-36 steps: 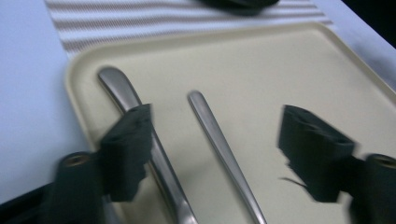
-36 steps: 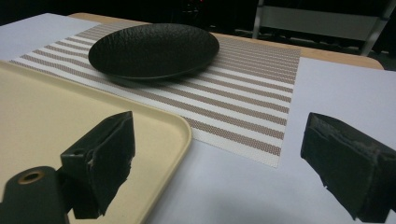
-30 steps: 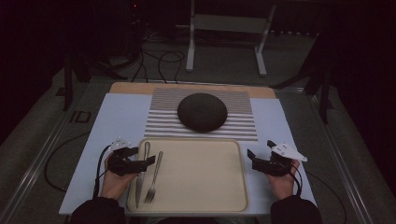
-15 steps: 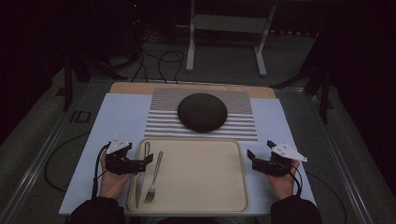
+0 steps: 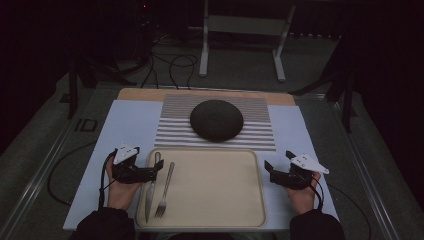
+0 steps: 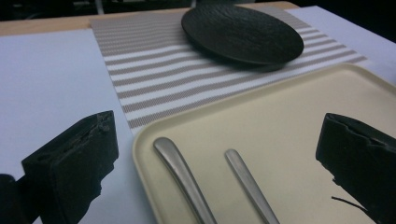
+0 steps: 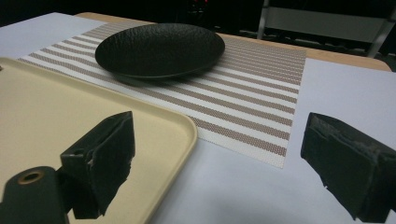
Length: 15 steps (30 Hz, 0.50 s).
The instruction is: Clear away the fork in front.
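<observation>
Left gripper (image 5: pixel 156 172) at the tray's (image 5: pixel 210 220) left edge: its jaws are just opening to full spread, now straddling the handles of the knife (image 6: pixel 180 179) and fork (image 6: pixel 247 182) without gripping either.

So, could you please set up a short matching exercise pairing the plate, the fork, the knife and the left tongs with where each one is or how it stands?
1 plate
2 fork
3 knife
4 left tongs

A nearest the tray's left rim
B on the striped mat
C open, empty
D on the tray, right of the other utensil

Pairs: 1-B, 2-D, 3-A, 4-C
</observation>
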Motion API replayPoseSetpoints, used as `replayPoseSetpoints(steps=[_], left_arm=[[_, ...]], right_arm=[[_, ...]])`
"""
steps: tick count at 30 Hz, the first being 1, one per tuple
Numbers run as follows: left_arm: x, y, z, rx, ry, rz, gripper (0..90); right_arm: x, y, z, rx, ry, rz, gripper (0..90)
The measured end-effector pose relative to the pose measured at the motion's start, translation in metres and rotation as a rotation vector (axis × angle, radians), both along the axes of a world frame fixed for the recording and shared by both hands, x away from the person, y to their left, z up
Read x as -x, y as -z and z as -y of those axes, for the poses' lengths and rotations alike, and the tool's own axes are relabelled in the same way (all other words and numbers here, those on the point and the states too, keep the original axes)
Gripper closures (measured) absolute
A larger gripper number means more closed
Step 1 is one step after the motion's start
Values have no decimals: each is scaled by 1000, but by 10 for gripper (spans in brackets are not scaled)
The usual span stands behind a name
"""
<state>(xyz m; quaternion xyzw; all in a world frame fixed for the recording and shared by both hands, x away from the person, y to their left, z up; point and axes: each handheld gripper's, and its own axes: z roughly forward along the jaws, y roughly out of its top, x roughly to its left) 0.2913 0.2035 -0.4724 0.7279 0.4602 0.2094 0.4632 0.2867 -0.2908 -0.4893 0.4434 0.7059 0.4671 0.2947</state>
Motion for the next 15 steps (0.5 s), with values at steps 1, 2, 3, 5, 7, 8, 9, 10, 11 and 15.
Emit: replayPoseSetpoints(steps=[1, 2, 3, 5, 7, 8, 9, 10, 11, 15], left_arm=[[-1, -1, 0, -1, 1, 4, 1], [-1, -2, 1, -3, -1, 11, 1], [-2, -3, 2, -2, 0, 15, 1], [-4, -5, 3, -4, 4, 21, 1], [-5, -6, 4, -4, 7, 25, 1], [-6, -7, 4, -6, 10, 26, 1], [-7, -7, 5, -8, 9, 25, 1], [-8, -8, 5, -12, 12, 24, 1], [-9, -8, 6, -10, 12, 25, 1], [-13, -11, 6, -2, 13, 25, 1]], right_arm=[[0, 0, 0, 0, 0, -1, 99], [0, 0, 0, 0, -1, -1, 99], [0, 0, 0, 0, -1, -1, 98], [0, 0, 0, -1, 0, -1, 99], [0, 0, 0, -2, 0, 0, 99], [0, 0, 0, -4, 0, 0, 98], [0, 0, 0, -5, 0, 0, 99], [0, 0, 0, -4, 0, -1, 99], [0, 0, 0, -5, -1, -2, 98], [0, 1, 0, -5, 0, -4, 98]])
